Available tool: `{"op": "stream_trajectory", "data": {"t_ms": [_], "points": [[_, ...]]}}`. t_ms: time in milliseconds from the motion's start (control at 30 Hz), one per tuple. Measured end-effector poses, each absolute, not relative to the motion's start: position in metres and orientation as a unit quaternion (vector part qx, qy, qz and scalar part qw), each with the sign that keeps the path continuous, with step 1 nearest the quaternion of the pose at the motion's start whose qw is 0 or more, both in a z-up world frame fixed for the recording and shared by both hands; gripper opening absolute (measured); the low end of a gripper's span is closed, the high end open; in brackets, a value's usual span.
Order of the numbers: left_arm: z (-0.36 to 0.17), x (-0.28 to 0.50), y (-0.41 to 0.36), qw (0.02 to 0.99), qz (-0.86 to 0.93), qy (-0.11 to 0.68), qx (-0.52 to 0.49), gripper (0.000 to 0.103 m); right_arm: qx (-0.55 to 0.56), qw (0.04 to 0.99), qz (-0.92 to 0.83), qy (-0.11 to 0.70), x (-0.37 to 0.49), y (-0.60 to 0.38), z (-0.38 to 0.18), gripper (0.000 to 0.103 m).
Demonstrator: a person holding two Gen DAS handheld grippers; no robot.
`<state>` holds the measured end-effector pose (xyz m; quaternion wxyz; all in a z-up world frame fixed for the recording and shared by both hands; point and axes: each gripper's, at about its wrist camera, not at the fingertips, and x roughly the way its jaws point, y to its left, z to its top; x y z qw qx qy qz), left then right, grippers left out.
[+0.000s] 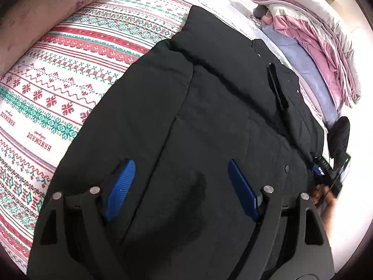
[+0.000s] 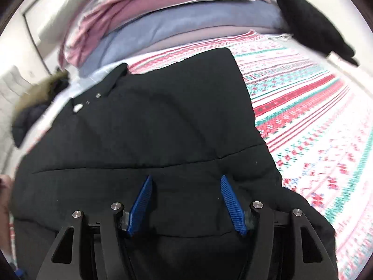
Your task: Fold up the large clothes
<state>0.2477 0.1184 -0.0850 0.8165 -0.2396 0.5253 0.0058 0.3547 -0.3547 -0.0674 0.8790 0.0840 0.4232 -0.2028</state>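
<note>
While both claws point steeply down over the bed, a black padded coat [image 1: 209,121] lies spread across the patterned bedspread [image 1: 70,74], filling the middle of each view. The left claw [image 1: 179,186] hangs with its blue pads [image 1: 121,189] spread wide above the dark fabric, nothing pinched between them; whether the tips touch the coat cannot be told. The right claw [image 2: 185,203] also stands spread over the coat [image 2: 151,121], no cloth caught between its blue pads [image 2: 141,207].

In the left wrist view the right claw's body shows at the right edge [image 1: 326,172], blurred, with part of a hand [image 1: 326,200] behind it. The coat's near hem is cut off by the frame and by the claw mounts in both views. A row of small snaps and a pale tag [image 2: 78,107] mark its edge in the right wrist view.

Beyond the coat sit folded pink and grey bedding [image 1: 310,30] on a lilac-blue layer [image 1: 303,70]. A fur-trimmed dark garment [image 2: 39,102] sits at the left of the right wrist view, smeared by blur. A black fleecy item [image 2: 312,23] lies at the far edge of the bedspread [image 2: 314,121]; what it is cannot be made out.
</note>
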Motion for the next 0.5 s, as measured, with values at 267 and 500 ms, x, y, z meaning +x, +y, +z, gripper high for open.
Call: {"op": "stream_trajectory", "data": {"t_ms": [267, 500], "points": [[-0.085, 0.246, 0.121, 0.82, 0.014, 0.523, -0.232, 0.082, 0.171, 0.907, -0.094, 0.374, 0.264, -0.264, -0.025, 0.068], [-0.078, 0.231, 0.095, 0.833, -0.012, 0.523, -0.18, 0.082, 0.076, 0.915, -0.035, 0.395, 0.172, -0.184, -0.059, 0.075]]}}
